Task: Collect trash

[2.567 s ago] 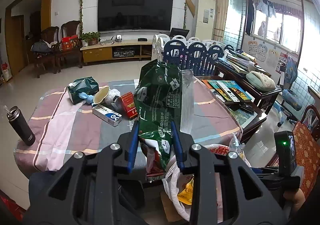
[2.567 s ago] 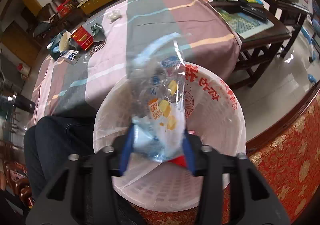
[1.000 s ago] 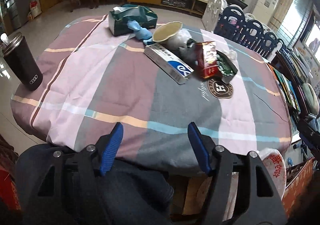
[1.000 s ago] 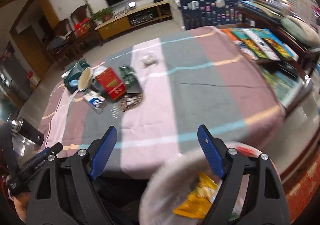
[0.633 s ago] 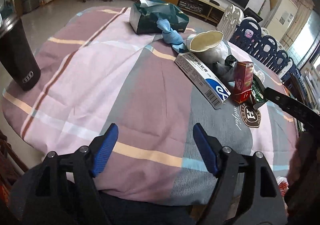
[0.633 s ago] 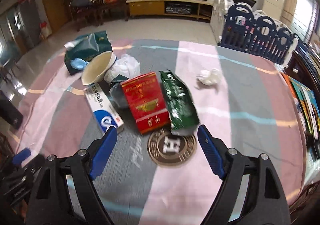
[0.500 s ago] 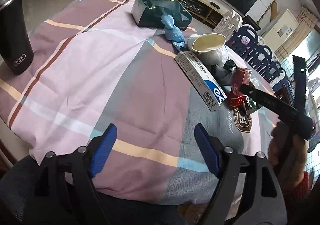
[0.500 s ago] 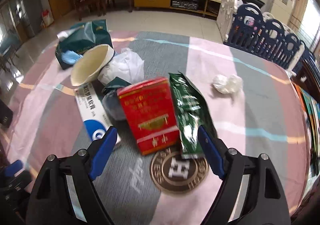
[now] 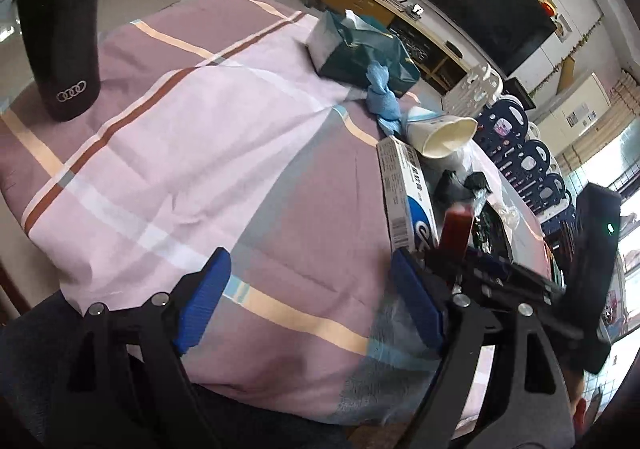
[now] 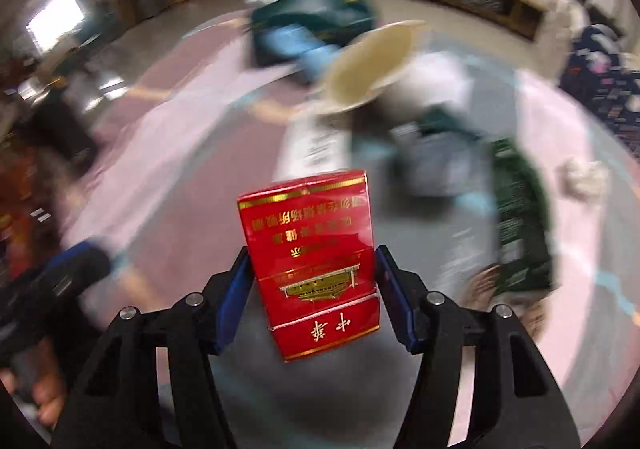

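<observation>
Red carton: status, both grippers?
Right gripper just closed on the red carton. Left gripper open, empty, over the tablecloth. Nothing in the way.

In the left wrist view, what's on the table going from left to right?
Black tumbler → green tissue pack → blue crumpled cloth → paper cup → red box.

Round worktop (image 9: pixel 168 153) under a pink, mauve and grey plaid cloth with cream and brown stripes. At the near left edge, a black tumbler (image 9: pixel 60 37) standing upright; toward the far side a dark green tissue pack (image 9: pixel 360 49), a crumpled blue cloth (image 9: pixel 382 97) against it, a tipped paper cup (image 9: pixel 444 131), a long white-and-blue box (image 9: pixel 406 193). Further right, a green foil packet (image 10: pixel 520 217) lying flat and a white paper wad (image 10: pixel 582 177) apart from the heap
</observation>
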